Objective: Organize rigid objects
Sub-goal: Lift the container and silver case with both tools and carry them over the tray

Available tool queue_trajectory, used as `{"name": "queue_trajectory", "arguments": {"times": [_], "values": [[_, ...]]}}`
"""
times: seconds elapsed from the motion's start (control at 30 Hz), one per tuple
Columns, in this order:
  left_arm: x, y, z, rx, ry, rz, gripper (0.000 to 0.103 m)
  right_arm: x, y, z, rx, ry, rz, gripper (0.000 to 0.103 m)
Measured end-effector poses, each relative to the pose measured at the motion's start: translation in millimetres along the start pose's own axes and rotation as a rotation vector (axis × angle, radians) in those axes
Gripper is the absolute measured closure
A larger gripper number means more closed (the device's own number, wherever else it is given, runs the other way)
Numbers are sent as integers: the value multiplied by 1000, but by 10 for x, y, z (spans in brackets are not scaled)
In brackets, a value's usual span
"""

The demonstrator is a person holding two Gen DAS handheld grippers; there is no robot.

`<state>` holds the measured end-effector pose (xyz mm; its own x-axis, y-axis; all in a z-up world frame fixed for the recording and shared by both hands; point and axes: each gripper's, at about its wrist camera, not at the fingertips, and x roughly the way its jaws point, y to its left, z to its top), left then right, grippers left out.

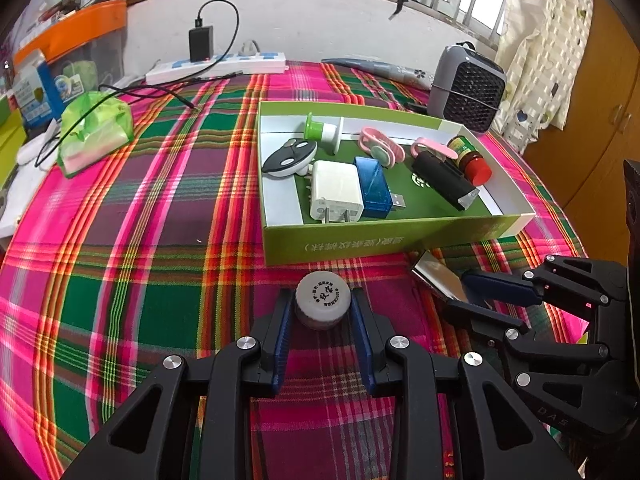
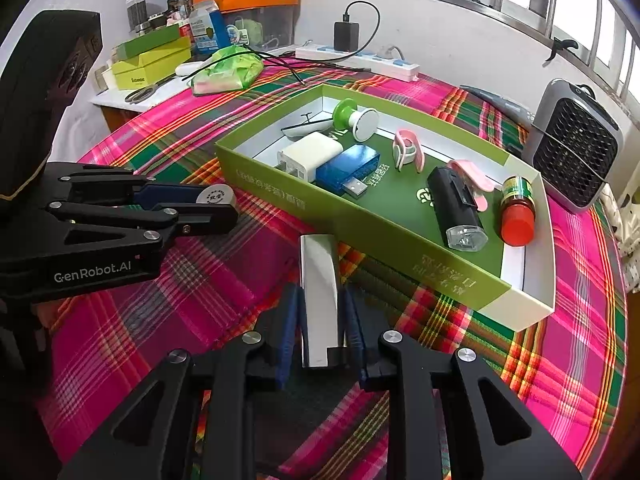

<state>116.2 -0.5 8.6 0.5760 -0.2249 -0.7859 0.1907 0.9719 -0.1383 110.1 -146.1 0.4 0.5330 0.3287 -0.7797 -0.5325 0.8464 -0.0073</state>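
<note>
Both claws are loaded, right in front of the shallow green cardboard box (image 1: pixel 360 246). The left claw (image 1: pixel 323 312) is pinching the small white-capped round bottle (image 1: pixel 323 298), pads pressed against its sides, bottle low over the cloth near the box's front wall. The right claw (image 2: pixel 322 312) is clamped on the slim shiny silver rectangular case (image 2: pixel 319 288), gripped at its near end, far end poking toward the box.

To do this well, I'd say lift each piece clear of the box wall before carrying it over, and aim for bare green floor, because the white plug adapter (image 1: pixel 336 196), blue USB stick (image 1: pixel 374 188), black torch (image 2: pixel 456 208) and red-capped jar (image 2: pixel 518 210) already crowd the middle. The silver case looks slick, so a firm squeeze matters.

Underfoot: a pink, green and red plaid cloth (image 1: pixel 140 220) over the counter. Behind, a white power strip (image 1: pixel 216 66), a grey grilled fan (image 2: pixel 572 152), and a barred window.
</note>
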Motion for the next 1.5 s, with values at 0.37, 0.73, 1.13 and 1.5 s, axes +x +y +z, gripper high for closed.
{"name": "queue_trajectory", "arguments": {"times": [0.37, 0.73, 1.13, 1.5], "values": [[-56, -27, -49, 12, -5, 12, 76, -39, 22, -12, 9, -9, -5, 78], [-160, -63, -48, 22, -27, 17, 76, -107, 39, -28, 21, -22, -3, 78], [-274, -103, -26, 34, -53, 17, 76, -226, 54, -21, 27, -49, -1, 78], [-375, -148, 62, 54, -84, 11, 76, -353, 12, 58, 39, -86, -16, 78]]}}
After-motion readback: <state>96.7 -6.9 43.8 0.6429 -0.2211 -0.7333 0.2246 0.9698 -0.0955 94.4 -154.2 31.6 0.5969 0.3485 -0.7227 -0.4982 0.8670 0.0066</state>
